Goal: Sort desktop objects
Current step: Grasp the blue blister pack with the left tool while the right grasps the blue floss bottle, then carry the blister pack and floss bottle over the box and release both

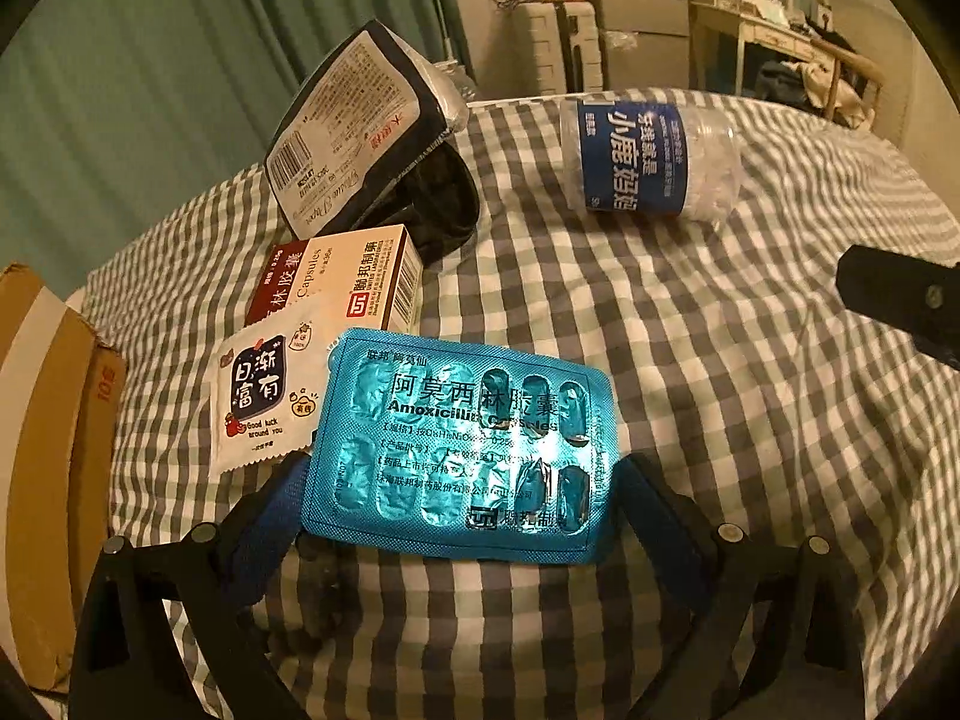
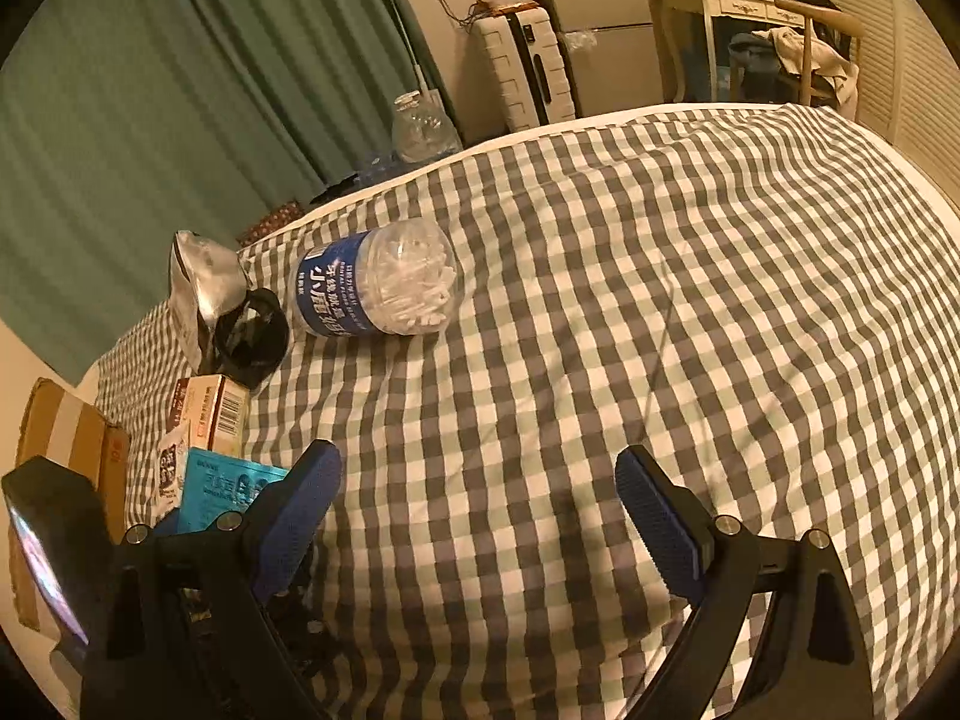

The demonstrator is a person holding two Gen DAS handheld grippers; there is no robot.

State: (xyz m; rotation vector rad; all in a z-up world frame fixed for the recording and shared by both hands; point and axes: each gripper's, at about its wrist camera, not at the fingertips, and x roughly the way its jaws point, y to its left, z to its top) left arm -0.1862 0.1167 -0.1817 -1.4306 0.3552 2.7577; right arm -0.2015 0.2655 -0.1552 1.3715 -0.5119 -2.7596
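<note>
My left gripper (image 1: 462,480) is shut on a blue amoxicillin blister pack (image 1: 462,450), its blue pads pressed on the pack's two short edges, just above the checked bedspread (image 1: 690,420). Beside the pack lie a white wet-wipe sachet (image 1: 264,396) and a capsule box (image 1: 354,282). Behind them are a dark tissue pack (image 1: 348,126) leaning on a black pouch (image 1: 444,204). A clear jar of floss picks (image 1: 648,156) with a blue label lies on its side; it also shows in the right wrist view (image 2: 378,282). My right gripper (image 2: 480,480) is open and empty over bare bedspread (image 2: 660,300).
A cardboard box (image 1: 48,450) sits at the bed's left edge. Green curtains (image 1: 150,60) hang behind. A white suitcase (image 2: 528,72), a small fridge (image 2: 600,30) and a desk with a chair (image 2: 780,30) stand beyond the bed.
</note>
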